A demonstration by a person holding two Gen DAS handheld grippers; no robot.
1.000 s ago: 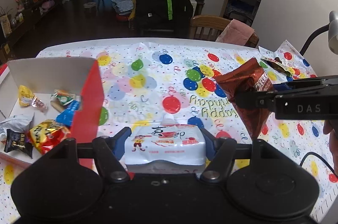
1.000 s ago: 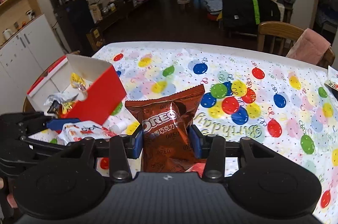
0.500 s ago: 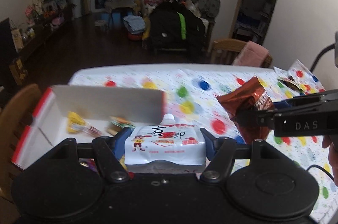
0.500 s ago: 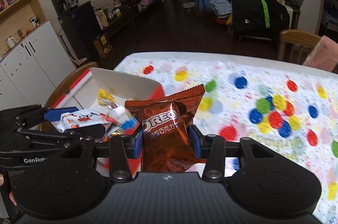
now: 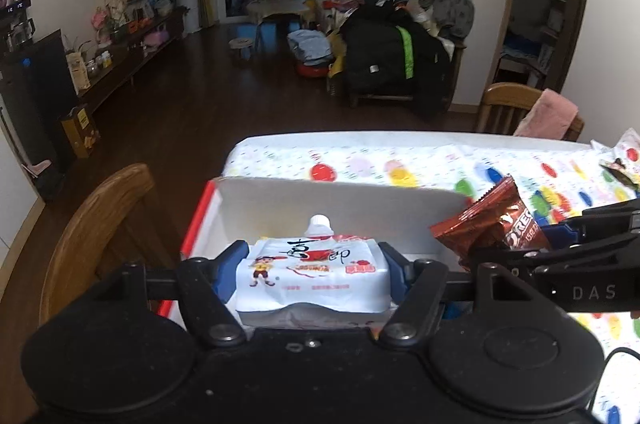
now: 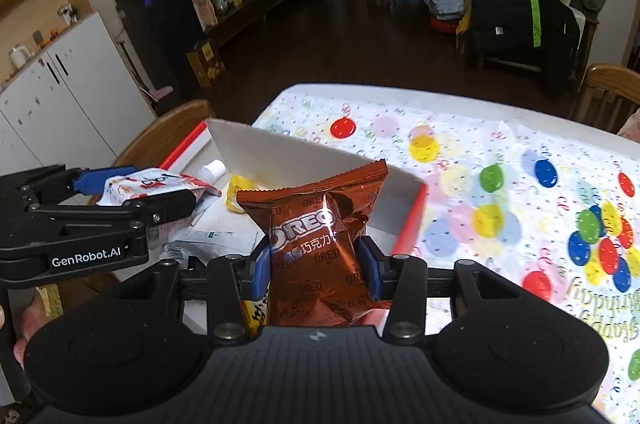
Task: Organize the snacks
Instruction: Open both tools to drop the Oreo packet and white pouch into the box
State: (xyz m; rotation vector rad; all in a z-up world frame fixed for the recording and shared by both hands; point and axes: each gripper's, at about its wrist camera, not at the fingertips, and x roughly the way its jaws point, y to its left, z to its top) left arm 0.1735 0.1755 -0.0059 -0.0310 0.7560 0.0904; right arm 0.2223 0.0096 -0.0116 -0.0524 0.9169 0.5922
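My left gripper [image 5: 313,274] is shut on a white spouted drink pouch [image 5: 312,274] with red writing, held over the red-and-white cardboard box [image 5: 340,200]. My right gripper [image 6: 314,266] is shut on a brown Oreo packet [image 6: 316,224], also above the box [image 6: 280,152]. In the left wrist view the Oreo packet [image 5: 492,224] hangs just right of the pouch. The right wrist view shows the pouch [image 6: 152,184] at the left in the left gripper [image 6: 132,194]. A yellow snack [image 6: 238,194] and a white wrapper [image 6: 216,232] lie inside the box.
The box sits at the left end of the table, on a balloon-print cloth [image 6: 500,184]. A wooden chair back [image 5: 100,224] stands just left of the box. Another chair with a pink cloth [image 5: 532,112] is at the far side. Loose snack packets [image 5: 620,168] lie far right.
Both grippers have moved left from over the tablecloth to above the box, each still holding its snack. The box has grown nearer in both views.
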